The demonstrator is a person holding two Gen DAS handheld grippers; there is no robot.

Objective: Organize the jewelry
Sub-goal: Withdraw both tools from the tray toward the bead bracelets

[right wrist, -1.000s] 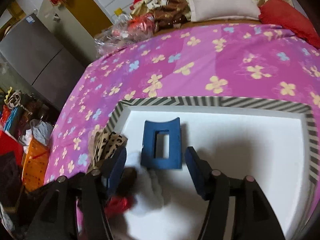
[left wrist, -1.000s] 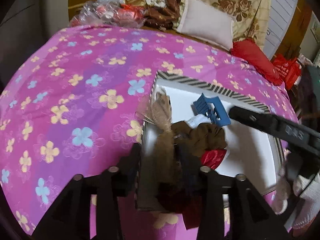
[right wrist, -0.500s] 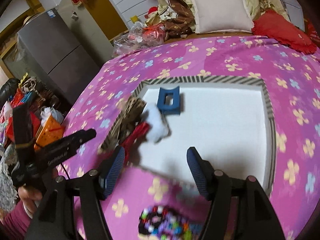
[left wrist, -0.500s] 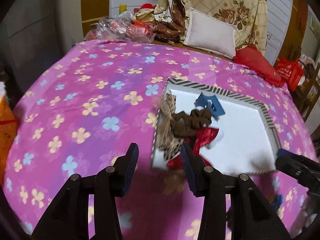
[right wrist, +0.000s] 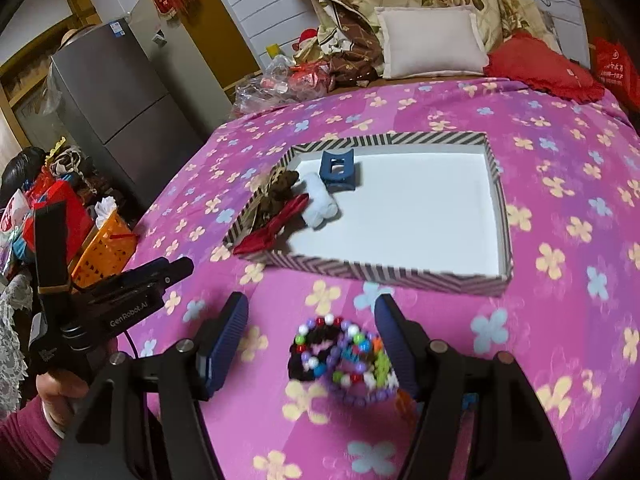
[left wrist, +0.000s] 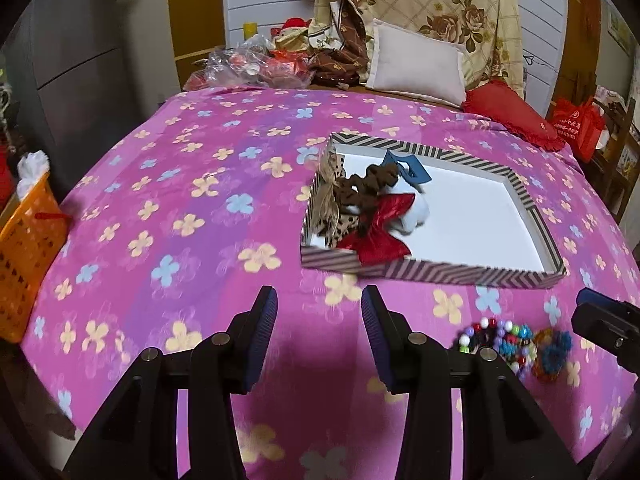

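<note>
One tray [right wrist: 496, 184] holds five pieces; beaded bands [right wrist: 344, 356], perhaps three, blur together. Left gripper [left wrist: 318, 330] and right gripper [right wrist: 310, 336] both gape, empty.

The bed [left wrist: 168, 208] is covered in soft matt cloth, pink with a printed flower pattern. The shallow box [right wrist: 420, 276] looks like cardboard, its rim papered in a black-and-white chevron print and its floor plain smooth white. Inside it, the red bow [left wrist: 380, 232] has a glossy, satin-like sheen, the brown scrunchie [left wrist: 368, 188] is matt, ruffled fabric, and the blue claw clip [right wrist: 338, 170] is smooth hard plastic. The beaded bracelets [right wrist: 344, 356] are shiny plastic-looking beads on dark cord. The left gripper [left wrist: 319, 334] and the right gripper [right wrist: 310, 344] are matt black plastic with ribbed blue pads. The basket [left wrist: 24, 256] is orange plastic mesh.
</note>
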